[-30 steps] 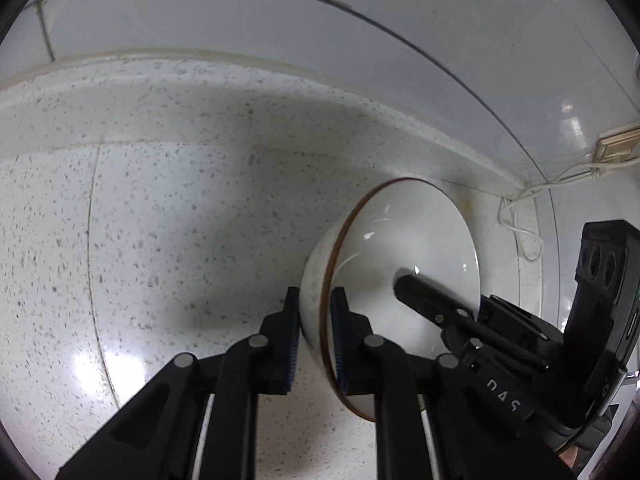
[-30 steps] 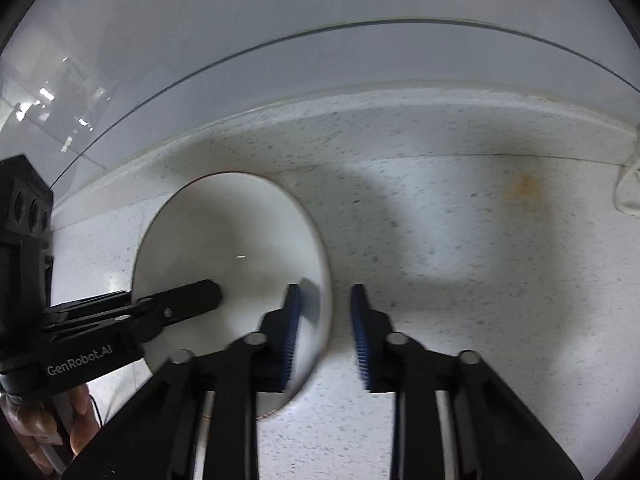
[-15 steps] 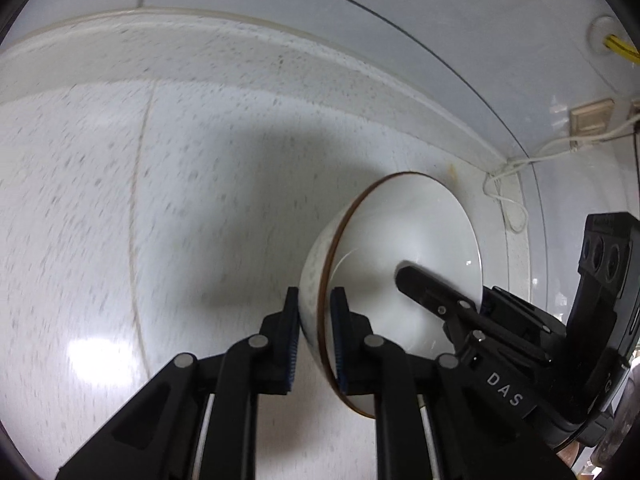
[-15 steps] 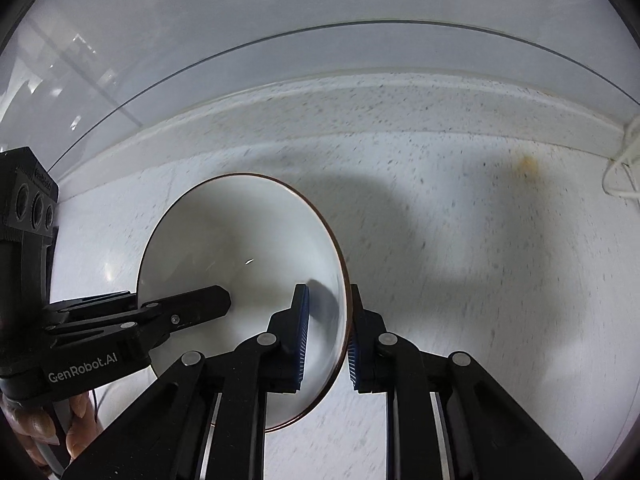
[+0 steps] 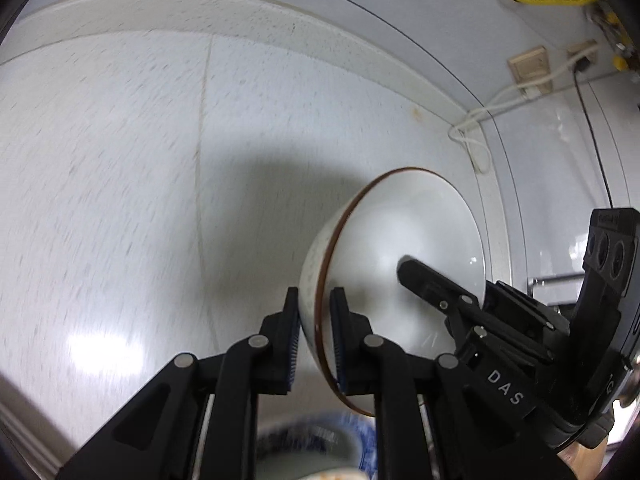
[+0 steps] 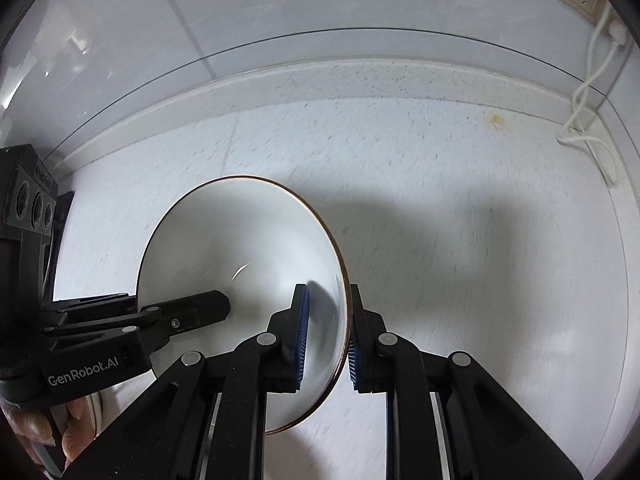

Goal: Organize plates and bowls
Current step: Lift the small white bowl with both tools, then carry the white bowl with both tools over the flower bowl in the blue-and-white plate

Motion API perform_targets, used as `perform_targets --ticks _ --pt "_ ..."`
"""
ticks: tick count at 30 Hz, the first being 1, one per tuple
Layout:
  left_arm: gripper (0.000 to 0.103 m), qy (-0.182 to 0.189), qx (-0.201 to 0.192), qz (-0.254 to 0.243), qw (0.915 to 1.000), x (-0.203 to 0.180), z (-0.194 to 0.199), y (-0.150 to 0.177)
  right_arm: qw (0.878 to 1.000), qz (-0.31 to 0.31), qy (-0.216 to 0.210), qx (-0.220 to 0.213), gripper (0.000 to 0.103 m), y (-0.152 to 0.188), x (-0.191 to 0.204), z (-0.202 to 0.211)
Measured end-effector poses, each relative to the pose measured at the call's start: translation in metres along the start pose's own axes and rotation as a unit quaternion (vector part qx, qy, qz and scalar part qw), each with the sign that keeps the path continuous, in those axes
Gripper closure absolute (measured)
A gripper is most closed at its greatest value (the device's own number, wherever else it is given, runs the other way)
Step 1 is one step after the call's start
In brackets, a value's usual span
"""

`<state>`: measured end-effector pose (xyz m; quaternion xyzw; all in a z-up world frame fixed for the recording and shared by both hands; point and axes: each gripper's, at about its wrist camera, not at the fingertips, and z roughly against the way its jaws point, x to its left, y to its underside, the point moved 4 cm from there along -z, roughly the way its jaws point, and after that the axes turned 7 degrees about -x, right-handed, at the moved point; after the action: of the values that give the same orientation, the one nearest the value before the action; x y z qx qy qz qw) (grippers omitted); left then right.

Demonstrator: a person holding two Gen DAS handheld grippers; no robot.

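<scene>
White ceramic bowl with brown rim [image 5: 400, 248] carried two-handed above speckled countertop [image 5: 120, 160].
Left gripper [image 5: 315, 332] clamped on rim at 9 o'clock, right gripper [image 6: 326, 336] at 3 o'clock, likely for steadiness.

Both tools [image 5: 315, 334] [image 6: 328, 332] seemingly clamped.

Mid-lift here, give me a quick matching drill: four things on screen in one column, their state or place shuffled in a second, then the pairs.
Things:
1. white bowl with a thin brown rim
2. left gripper
3. blue-and-white patterned dish
4. white power cord

States or places:
A. blurred, at the bottom edge below the held bowl
B. runs from a wall socket down to the speckled counter
C. tilted, gripped on both sides
D. clamped on the rim, one finger inside and one outside

Pairs: 1-C, 2-D, 3-A, 4-B
</scene>
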<state>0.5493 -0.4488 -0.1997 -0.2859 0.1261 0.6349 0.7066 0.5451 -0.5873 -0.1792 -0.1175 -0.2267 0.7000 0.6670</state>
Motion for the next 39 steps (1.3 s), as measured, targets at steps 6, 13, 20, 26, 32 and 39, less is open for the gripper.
perform_targets --ticks 6,13,20,26,32,39 --pt "0.089 0.005 -0.003 -0.013 0.9999 0.001 0.043 0.055 1.000 -0.003 0.005 -0.007 0.087 0.046 0.031 0.039" --pt "0.089 0.004 0.010 -0.021 0.9997 0.018 0.076 0.114 1.000 0.001 0.013 -0.010 0.087 0.099 0.063 0.073" --pt "0.089 -0.006 0.026 -0.023 0.9994 0.023 0.070 0.147 1.000 -0.016 0.023 0.002 0.087 0.139 0.070 0.073" --pt "0.089 -0.021 0.023 -0.036 0.9989 0.024 0.070 0.151 0.999 -0.032 0.024 0.011 0.086 0.153 0.069 0.074" --pt "0.089 -0.036 0.024 -0.057 0.9974 0.023 0.071 0.152 0.999 -0.030 0.008 0.020 0.086 0.162 0.072 0.072" --pt "0.089 -0.058 0.011 -0.082 0.9949 0.008 0.066 0.151 1.000 -0.016 0.004 0.026 0.087 0.164 0.071 0.072"
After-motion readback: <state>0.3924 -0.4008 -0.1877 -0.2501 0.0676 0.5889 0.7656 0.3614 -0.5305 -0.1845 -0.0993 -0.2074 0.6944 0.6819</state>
